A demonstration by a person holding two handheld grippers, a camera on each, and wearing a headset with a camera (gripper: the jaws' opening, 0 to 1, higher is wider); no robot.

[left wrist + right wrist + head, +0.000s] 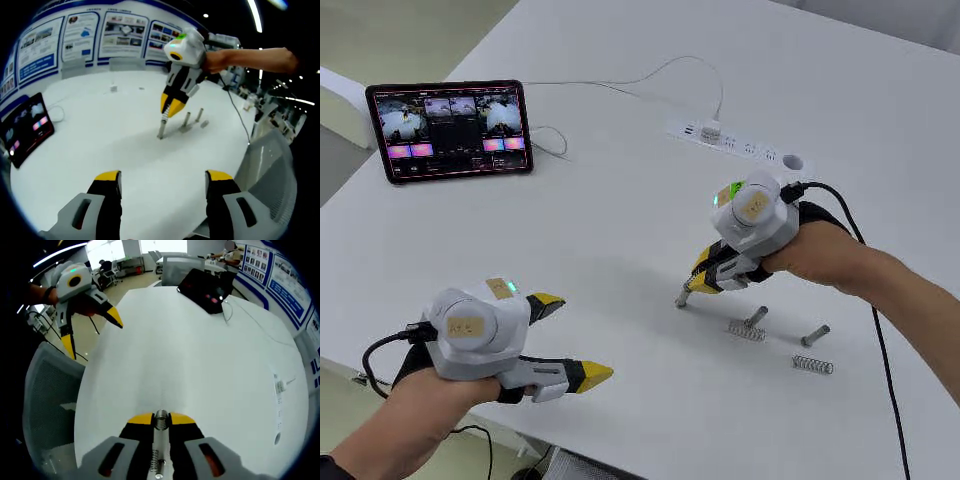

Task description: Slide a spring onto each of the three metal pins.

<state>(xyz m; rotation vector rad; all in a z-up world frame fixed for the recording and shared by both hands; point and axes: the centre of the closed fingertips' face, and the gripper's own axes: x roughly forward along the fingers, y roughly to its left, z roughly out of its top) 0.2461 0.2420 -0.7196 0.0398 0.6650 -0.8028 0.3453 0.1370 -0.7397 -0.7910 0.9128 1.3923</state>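
Between the clenched jaws of the right tongs (161,420) sits a metal pin (161,445), its far end touching the white table (620,200) just ahead of the jaw tips. A spring (160,421) appears to be wrapped round it, though this close I cannot tell whether the coil is fully on or pinched under the jaws. That is the main risk: if the jaws press on the coil, letting go could fling it off the pin, or the round pin could twist and slip out. The left tongs (572,338) hang released and empty, well apart from the right tongs, so nothing steadies the pin. Just beside the right tongs, on the side away from the left, lie a second pin (756,316) touching a second spring (744,329), then a third pin (815,335) and a third spring (812,365). A careless sweep would likely roll them.
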